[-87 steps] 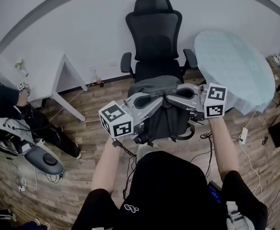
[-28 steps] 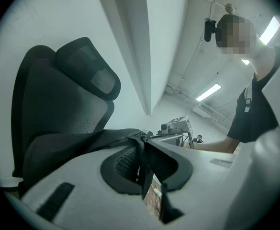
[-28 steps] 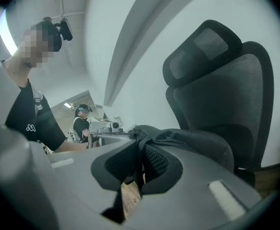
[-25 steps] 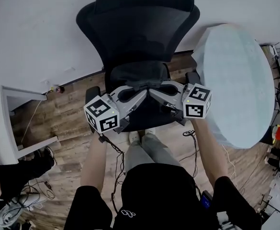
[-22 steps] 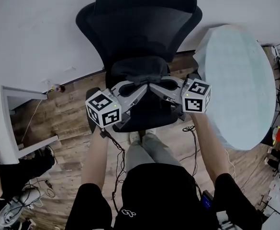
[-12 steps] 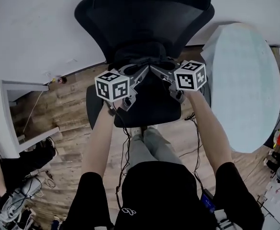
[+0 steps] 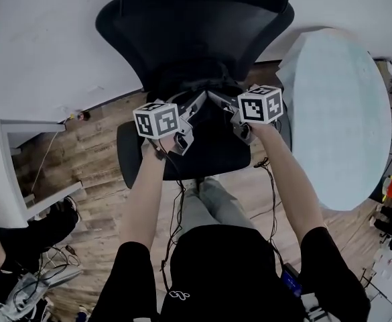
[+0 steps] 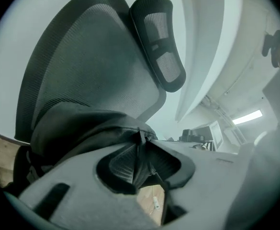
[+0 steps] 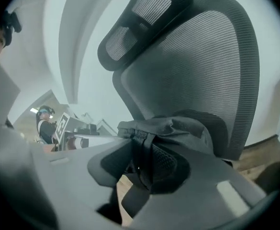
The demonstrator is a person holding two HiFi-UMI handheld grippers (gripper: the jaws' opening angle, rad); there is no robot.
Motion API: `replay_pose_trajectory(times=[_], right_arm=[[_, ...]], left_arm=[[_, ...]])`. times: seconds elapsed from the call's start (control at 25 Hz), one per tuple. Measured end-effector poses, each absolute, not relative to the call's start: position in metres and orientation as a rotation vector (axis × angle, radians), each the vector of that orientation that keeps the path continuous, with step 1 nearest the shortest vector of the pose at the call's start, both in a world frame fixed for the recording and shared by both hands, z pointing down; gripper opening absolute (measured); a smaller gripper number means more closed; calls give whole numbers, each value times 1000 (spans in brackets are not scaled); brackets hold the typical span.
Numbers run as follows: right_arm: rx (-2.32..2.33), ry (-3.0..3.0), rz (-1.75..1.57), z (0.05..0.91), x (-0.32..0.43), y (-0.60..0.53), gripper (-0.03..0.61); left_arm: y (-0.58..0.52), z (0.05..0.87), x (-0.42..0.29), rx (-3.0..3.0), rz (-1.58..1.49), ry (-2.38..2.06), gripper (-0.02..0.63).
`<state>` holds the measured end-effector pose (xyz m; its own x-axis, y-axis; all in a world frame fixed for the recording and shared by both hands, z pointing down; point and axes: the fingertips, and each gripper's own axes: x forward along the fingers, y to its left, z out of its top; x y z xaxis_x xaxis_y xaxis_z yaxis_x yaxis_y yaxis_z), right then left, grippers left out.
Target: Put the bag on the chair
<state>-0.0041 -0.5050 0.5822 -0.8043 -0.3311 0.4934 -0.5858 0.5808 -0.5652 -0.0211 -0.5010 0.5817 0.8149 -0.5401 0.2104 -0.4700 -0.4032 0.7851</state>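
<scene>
The bag (image 7: 199, 78) lies on the chair (image 7: 202, 19), at the seat's far end and, I judge, slumped against the backrest. Its straps (image 9: 140, 163) run near, toward me. My left gripper (image 8: 141, 140) and right gripper (image 9: 140, 138) sit equally close, side by side. Both jaws have just been opening and stand half-wide, straps slack between them.

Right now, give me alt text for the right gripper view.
A dark bag rests against the backrest of a black mesh office chair. Its strap stands between the fingers of the right gripper, which have just been opening.
</scene>
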Motion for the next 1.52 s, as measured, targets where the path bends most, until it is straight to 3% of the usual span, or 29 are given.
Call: replay_pose_trajectory(times=[0.16, 0.36, 0.4, 0.52, 0.68, 0.84, 1.12, 1.52], right_arm=[[740, -2447, 1049, 588, 6, -490, 217], [809, -2432, 1045, 585, 24, -472, 229], [828, -2429, 1032, 583, 28, -469, 225], [925, -2420, 884, 568, 39, -466, 202], [1118, -2483, 535, 510, 35, -473, 67], [1274, -2661, 485, 438, 20, -465, 3], [1521, -2742, 475, 366, 22, -427, 5], [1556, -2645, 416, 382, 33, -386, 3]], left_arm=[[-480, 584, -23, 2099, -39, -732, 121], [-458, 583, -35, 2122, 26, -817, 126], [-456, 582, -41, 2118, 31, -876, 124], [-453, 558, -61, 2129, -61, -1070, -8], [-450, 510, -66, 2243, -116, -1195, -8], [-445, 456, -71, 2324, -63, -1381, -6], [-407, 367, -96, 2328, -233, -1622, -6], [-378, 368, -105, 2353, -130, -1743, -5]])
